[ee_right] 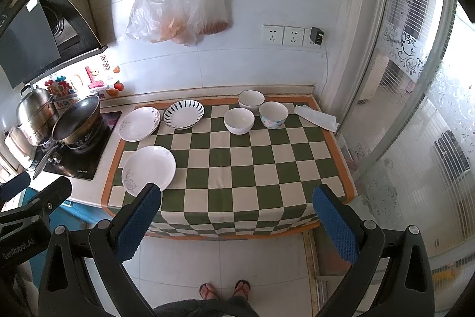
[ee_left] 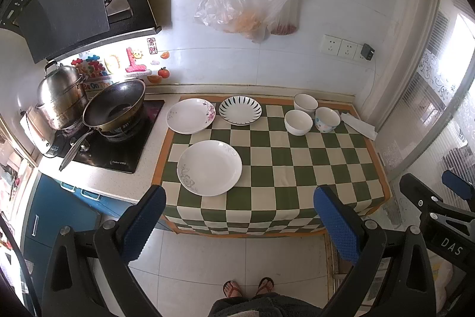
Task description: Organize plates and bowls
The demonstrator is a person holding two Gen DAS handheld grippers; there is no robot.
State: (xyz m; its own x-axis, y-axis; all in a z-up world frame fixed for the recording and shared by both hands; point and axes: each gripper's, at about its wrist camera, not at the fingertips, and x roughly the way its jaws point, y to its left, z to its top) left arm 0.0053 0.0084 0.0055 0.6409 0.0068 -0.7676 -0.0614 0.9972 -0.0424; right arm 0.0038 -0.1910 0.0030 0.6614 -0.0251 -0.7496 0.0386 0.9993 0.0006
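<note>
On the green-and-cream checked cloth point(ee_left: 297, 168) lie three plates: a large white plate point(ee_left: 209, 167) at the front left, a flowered white plate point(ee_left: 190, 115) behind it, and a plate with dark rays point(ee_left: 240, 110) at the back. Three bowls stand at the back right: a white bowl point(ee_left: 298, 122), a dark-rimmed white bowl point(ee_left: 305, 102) and a patterned bowl point(ee_left: 327, 119). The same plates and bowls show in the right wrist view, with the large plate point(ee_right: 148, 170) nearest. My left gripper point(ee_left: 239, 216) and right gripper point(ee_right: 236, 216) are open and empty, held back from the table's front edge.
A stove with a dark wok point(ee_left: 114, 107) and a steel steamer pot point(ee_left: 61, 97) stands left of the cloth. A folded white paper point(ee_left: 358, 125) lies at the cloth's back right. Plastic bags point(ee_left: 246, 2) hang on the wall. A glass door point(ee_right: 415, 121) is on the right.
</note>
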